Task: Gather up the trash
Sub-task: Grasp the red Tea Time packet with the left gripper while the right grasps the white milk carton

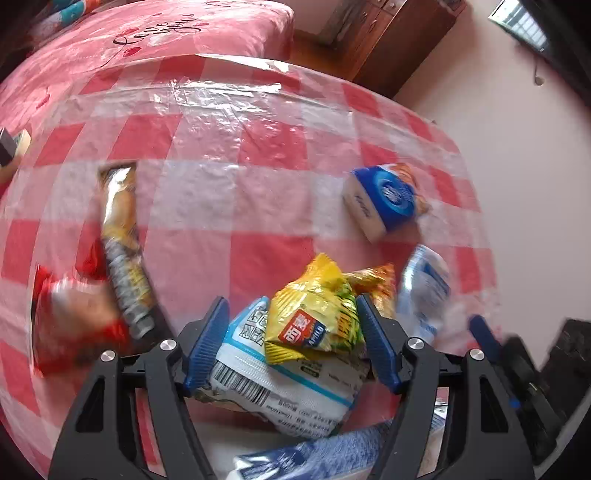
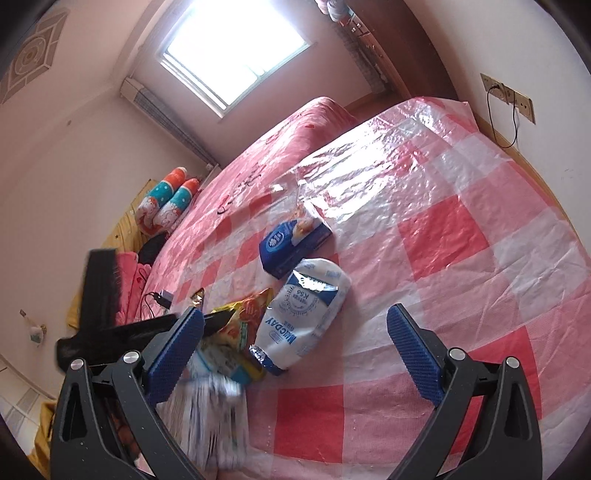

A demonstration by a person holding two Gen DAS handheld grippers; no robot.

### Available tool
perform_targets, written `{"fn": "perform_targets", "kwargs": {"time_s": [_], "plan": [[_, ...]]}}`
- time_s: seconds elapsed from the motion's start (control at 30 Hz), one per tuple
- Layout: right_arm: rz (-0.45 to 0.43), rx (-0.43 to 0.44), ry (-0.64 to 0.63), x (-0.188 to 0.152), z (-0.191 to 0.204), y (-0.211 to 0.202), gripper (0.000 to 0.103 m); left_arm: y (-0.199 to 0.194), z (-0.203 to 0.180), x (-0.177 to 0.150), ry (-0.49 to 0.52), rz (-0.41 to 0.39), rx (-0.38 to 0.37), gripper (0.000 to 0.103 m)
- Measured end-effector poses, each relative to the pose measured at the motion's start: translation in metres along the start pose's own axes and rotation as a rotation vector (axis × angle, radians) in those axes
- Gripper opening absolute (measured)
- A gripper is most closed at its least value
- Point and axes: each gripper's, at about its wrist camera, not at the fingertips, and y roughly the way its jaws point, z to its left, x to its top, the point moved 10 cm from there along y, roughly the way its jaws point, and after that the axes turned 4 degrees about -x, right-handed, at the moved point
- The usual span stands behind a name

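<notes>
My left gripper [image 1: 291, 328] is closed around a yellow snack wrapper [image 1: 314, 317] and a white-and-blue packet [image 1: 284, 384], held over the red-and-white checked plastic sheet [image 1: 229, 177]. A white milk pouch [image 1: 424, 291] lies to its right, a blue tissue pack [image 1: 384, 199] farther back. A long brown-yellow wrapper [image 1: 122, 240] and a red wrapper [image 1: 74, 317] lie at the left, blurred. In the right wrist view my right gripper [image 2: 295, 332] is open and empty, just in front of the milk pouch [image 2: 303, 314]; the blue tissue pack [image 2: 291, 247] lies behind the pouch. The held wrappers [image 2: 236, 328] show blurred beside its left finger.
The sheet covers a pink bed [image 2: 280, 155]. A wooden cabinet [image 1: 388, 33] stands beyond the bed's far edge. Pillows [image 2: 166, 203] and a charger with cable [image 2: 162, 299] lie at the bed's left side. A wall socket with cord [image 2: 509, 99] is at the right.
</notes>
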Motion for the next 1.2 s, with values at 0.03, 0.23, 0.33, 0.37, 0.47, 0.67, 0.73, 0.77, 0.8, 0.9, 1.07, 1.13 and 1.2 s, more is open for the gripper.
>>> {"fn": "perform_targets", "kwargs": {"time_s": [0.03, 0.23, 0.33, 0.37, 0.47, 0.67, 0.73, 0.77, 0.8, 0.9, 1.07, 1.13, 1.2], "plan": [[0.013, 0.003, -0.006, -0.002, 0.001, 0.002, 0.098, -0.008, -0.001, 0.0, 0.011, -0.025, -0.009, 0.071], [0.057, 0.029, -0.044, -0.013, 0.012, 0.011, 0.098, -0.081, 0.039, 0.012, 0.0, -0.22, 0.103, 0.075], [0.07, 0.065, -0.058, -0.016, 0.02, 0.012, 0.098, -0.095, 0.075, 0.016, 0.001, -0.241, 0.197, 0.078], [0.072, 0.082, -0.065, -0.017, 0.023, 0.011, 0.098, -0.094, 0.087, 0.013, -0.021, -0.226, 0.205, 0.078], [0.086, 0.125, -0.11, -0.022, 0.037, 0.011, 0.098, -0.084, 0.11, 0.002, -0.102, -0.174, 0.18, 0.078], [0.18, 0.215, -0.247, -0.047, 0.07, 0.012, 0.098, -0.089, 0.12, -0.013, -0.222, -0.253, 0.125, 0.078], [0.219, 0.229, -0.281, -0.057, 0.074, 0.014, 0.098, -0.092, 0.121, -0.007, -0.181, -0.282, 0.129, 0.078], [0.244, 0.235, -0.299, -0.063, 0.076, 0.015, 0.098, -0.089, 0.122, -0.005, -0.162, -0.276, 0.136, 0.078], [0.257, 0.238, -0.311, -0.067, 0.078, 0.015, 0.098, -0.085, 0.125, -0.004, -0.153, -0.256, 0.141, 0.078], [0.282, 0.241, -0.358, -0.077, 0.085, 0.012, 0.098, -0.073, 0.137, -0.008, -0.197, -0.202, 0.123, 0.078], [0.322, 0.252, -0.425, -0.097, 0.095, 0.007, 0.098, -0.063, 0.131, -0.009, -0.151, -0.198, 0.152, 0.085], [0.326, 0.245, -0.449, -0.101, 0.097, 0.006, 0.098, -0.06, 0.131, -0.008, -0.137, -0.196, 0.168, 0.087], [0.326, 0.241, -0.464, -0.105, 0.098, 0.006, 0.098, -0.053, 0.134, -0.008, -0.12, -0.186, 0.202, 0.089]]}}
